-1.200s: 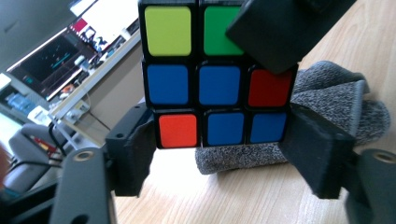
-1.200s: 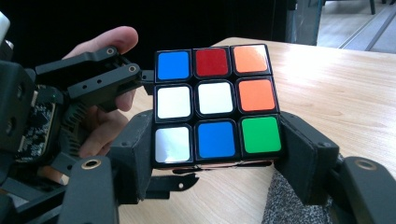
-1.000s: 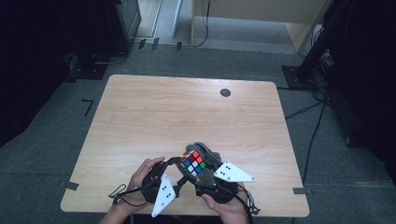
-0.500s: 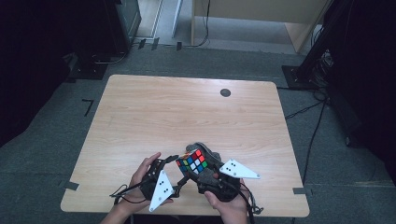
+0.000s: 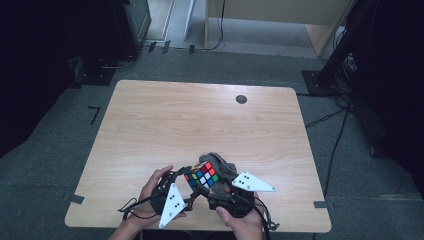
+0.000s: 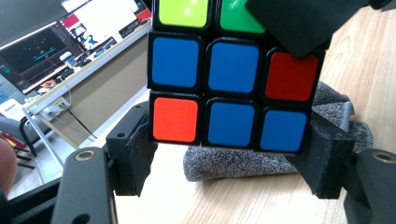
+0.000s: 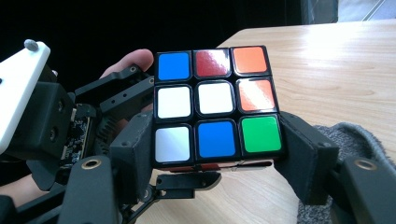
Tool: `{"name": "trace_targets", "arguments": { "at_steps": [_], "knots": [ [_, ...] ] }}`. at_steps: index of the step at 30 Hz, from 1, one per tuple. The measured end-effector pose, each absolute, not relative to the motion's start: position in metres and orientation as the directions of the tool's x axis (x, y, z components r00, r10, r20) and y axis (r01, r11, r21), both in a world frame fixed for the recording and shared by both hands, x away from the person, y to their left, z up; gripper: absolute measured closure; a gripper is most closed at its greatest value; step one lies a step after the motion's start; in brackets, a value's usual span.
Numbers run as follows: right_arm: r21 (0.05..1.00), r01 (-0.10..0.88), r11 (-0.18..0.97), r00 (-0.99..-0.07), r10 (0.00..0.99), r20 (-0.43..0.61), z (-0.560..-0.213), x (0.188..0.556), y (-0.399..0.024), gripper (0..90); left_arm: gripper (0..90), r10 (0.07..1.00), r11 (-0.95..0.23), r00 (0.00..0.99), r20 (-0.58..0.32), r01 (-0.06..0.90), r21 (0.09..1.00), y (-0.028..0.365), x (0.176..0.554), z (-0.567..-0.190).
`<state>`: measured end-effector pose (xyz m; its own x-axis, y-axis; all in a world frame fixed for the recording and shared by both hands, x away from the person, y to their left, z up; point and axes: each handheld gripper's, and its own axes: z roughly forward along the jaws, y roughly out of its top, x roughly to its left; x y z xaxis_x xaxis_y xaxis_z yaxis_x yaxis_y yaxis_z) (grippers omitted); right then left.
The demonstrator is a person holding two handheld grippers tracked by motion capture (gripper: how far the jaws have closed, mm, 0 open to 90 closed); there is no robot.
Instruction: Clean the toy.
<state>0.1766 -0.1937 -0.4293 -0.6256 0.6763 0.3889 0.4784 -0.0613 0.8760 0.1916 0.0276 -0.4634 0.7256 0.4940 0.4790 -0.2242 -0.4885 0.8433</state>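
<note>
A Rubik's cube (image 5: 202,175) is held just above the table near its front edge, between both grippers. My left gripper (image 5: 187,179) comes at it from the left. In the left gripper view its pads (image 6: 133,154) press on the two sides of the cube's (image 6: 232,93) lowest layer, and these jaws have just been closing on it. My right gripper (image 5: 215,186) holds the cube from the right. In the right gripper view its pads (image 7: 303,154) clamp the bottom row of the white-centred face (image 7: 215,98). The left gripper (image 7: 70,121) shows behind the cube there.
A crumpled grey cloth (image 5: 222,162) lies on the wooden table (image 5: 200,120) right behind and under the cube. A small black round mark (image 5: 241,99) sits far back on the right. The table's front edge runs just below the hands.
Both hands keep their place at the front edge. The cube has tilted a little between the grippers, and the left gripper's white plate has shifted slightly.
</note>
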Motion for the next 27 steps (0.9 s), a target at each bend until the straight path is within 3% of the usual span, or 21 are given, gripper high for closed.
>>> {"name": "trace_targets", "arguments": {
  "at_steps": [9,12,15,20,22,24,27],
  "knots": [
    [0.864,0.499,-0.071,-0.628,0.658,0.416,-0.431,0.178,-0.192,34.3,33.4,0.490,-0.478,0.736,0.466,-0.220,0.850,0.029,0.191,-0.463],
    [0.862,0.502,-0.071,-0.637,0.644,0.423,-0.431,0.180,-0.194,33.3,33.7,0.479,-0.452,0.774,0.413,-0.186,0.872,0.032,0.194,-0.460],
    [0.883,0.464,-0.074,-0.657,0.640,0.399,-0.426,0.179,-0.200,29.9,33.8,0.499,-0.432,0.784,0.369,-0.144,0.890,0.038,0.199,-0.458],
    [0.912,0.366,-0.186,-0.682,0.614,0.399,-0.411,0.174,-0.220,31.1,33.8,0.556,-0.389,0.783,0.280,-0.053,0.920,0.059,0.215,-0.454],
    [0.930,0.351,-0.110,-0.638,0.698,0.324,-0.415,0.178,-0.223,34.0,33.9,0.564,-0.373,0.787,0.251,-0.029,0.928,0.064,0.219,-0.453],
    [0.942,0.332,0.044,-0.577,0.799,0.166,-0.428,0.183,-0.220,39.1,33.8,0.570,-0.356,0.790,0.225,-0.009,0.934,0.068,0.222,-0.453],
    [0.892,0.433,0.131,-0.558,0.816,0.152,-0.458,0.196,-0.215,38.6,33.8,0.566,-0.350,0.801,0.193,0.021,0.937,0.069,0.224,-0.453]
  ]
}}
